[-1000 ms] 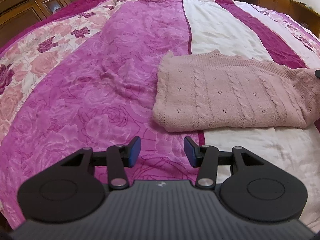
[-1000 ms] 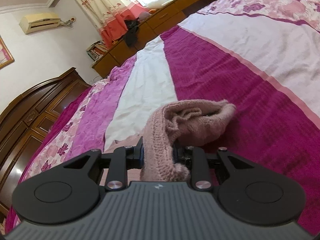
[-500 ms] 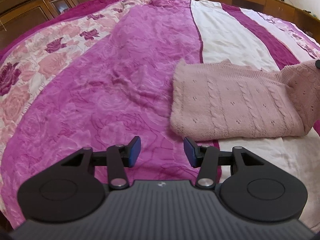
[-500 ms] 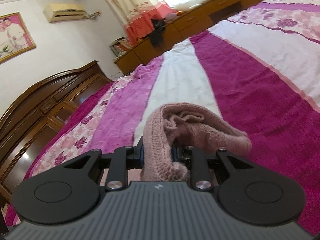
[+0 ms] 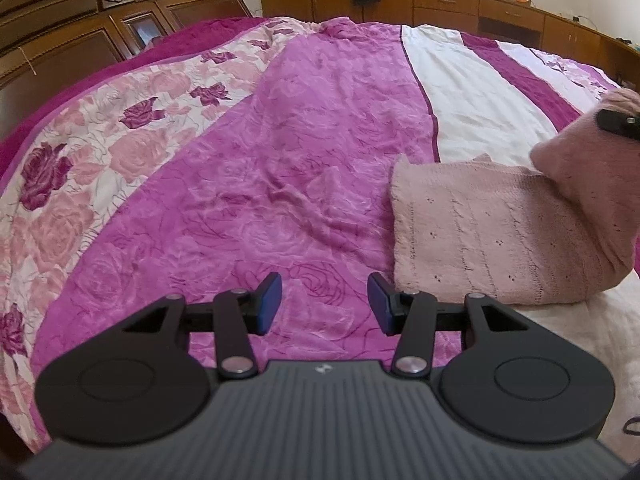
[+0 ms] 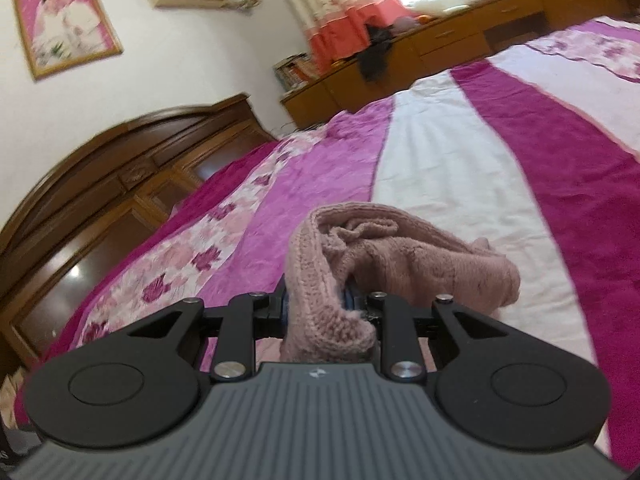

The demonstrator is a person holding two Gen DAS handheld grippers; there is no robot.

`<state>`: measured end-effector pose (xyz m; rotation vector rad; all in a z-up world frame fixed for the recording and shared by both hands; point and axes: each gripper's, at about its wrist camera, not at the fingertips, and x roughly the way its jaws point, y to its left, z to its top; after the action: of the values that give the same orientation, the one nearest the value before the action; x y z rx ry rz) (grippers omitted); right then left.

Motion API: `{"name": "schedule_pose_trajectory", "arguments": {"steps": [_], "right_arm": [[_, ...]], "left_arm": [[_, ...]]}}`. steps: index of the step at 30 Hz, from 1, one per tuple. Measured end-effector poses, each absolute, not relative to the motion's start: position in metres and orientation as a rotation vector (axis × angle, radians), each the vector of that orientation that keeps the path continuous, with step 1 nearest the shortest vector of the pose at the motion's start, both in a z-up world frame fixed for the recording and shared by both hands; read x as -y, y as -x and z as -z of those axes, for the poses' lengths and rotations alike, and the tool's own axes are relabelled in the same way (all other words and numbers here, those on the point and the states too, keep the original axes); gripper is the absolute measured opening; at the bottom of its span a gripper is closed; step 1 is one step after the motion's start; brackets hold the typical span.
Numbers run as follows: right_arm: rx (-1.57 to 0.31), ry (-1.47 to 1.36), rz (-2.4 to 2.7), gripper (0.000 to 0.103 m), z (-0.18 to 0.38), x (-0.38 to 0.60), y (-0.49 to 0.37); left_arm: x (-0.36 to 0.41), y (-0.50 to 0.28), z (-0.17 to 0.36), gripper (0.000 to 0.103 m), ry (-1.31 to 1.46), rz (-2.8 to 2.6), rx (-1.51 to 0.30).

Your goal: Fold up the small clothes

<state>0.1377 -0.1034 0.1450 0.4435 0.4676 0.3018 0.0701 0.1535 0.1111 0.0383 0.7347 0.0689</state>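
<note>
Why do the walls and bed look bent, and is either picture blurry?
Both views are fisheye, so straight edges bow. The left wrist view is sharp on the pink knit sweater and bedspread. The right wrist view is smeared by motion around the framed picture and headboard; window light glares top right.

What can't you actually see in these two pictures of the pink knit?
- Pink knit: its right end is cut off by the left wrist view's edge.
- Right gripper: the bunched knit hides its finger pads.
- Framed picture: blurred in the right wrist view.
</note>
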Motion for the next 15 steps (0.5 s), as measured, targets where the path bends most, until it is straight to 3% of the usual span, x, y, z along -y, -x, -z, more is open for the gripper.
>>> {"name": "schedule_pose_trajectory", "arguments": {"steps": [15], "right_arm": [[-0.628,-0.203,-0.372,0.027,-0.071,-0.032,-0.168]], "left_arm": [[-0.189,-0.07,-0.101,0.049,0.004,-0.112,-0.747]]}}
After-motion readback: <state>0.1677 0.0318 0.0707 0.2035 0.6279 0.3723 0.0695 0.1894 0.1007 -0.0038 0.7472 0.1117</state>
